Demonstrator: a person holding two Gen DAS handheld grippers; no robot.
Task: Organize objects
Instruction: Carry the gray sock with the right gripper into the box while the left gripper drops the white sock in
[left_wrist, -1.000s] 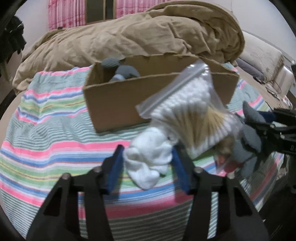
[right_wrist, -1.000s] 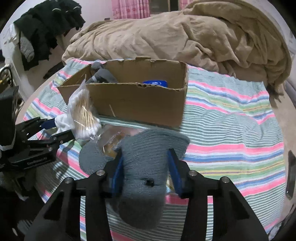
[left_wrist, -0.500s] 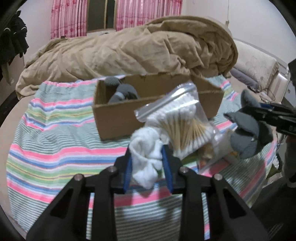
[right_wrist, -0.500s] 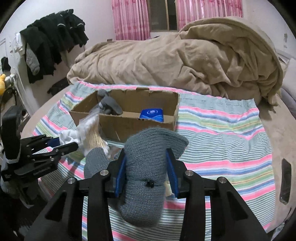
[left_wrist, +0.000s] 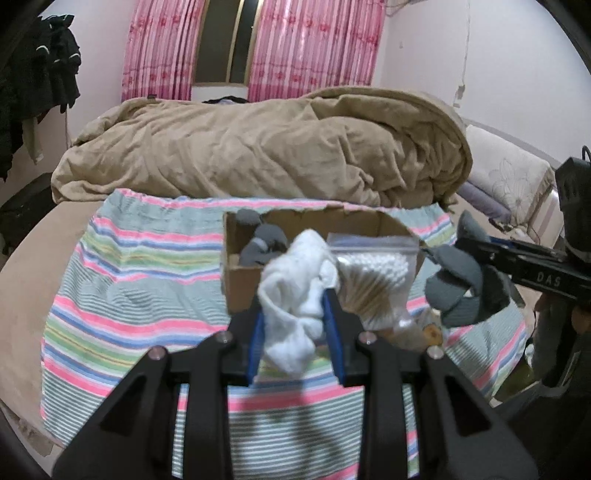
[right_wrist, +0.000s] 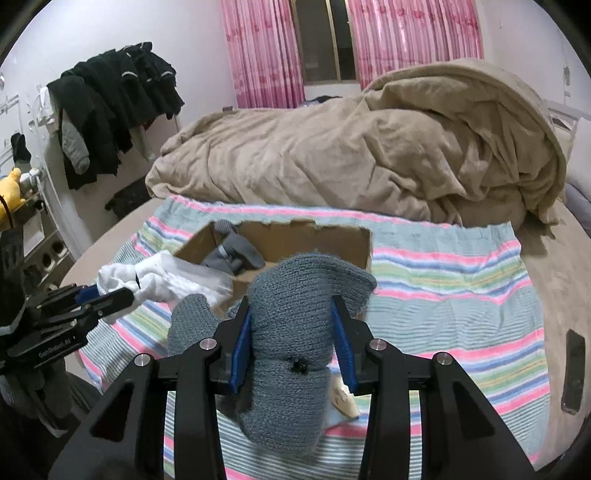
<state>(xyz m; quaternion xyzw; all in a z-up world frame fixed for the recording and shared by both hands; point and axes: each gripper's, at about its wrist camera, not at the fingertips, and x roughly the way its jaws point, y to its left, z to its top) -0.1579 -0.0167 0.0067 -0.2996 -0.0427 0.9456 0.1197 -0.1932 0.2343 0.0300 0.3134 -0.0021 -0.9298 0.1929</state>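
Both claws have lifted: your left claw (left_wrist: 295, 314) grips the white sock (left_wrist: 295, 295), your right claw (right_wrist: 293, 343) the grey sock (right_wrist: 291, 354). They're soft and light, so you pinch mid-bundle.

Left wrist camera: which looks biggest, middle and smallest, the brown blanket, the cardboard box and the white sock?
1. Brown blanket, by far the largest.
2. and 3. Cardboard box and white sock look about alike; the sock sits close to the camera in the left gripper and hides part of the box, so I won't rank them.

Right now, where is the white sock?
In the left wrist view, the white sock is clamped in the left gripper, in front of the cardboard box.
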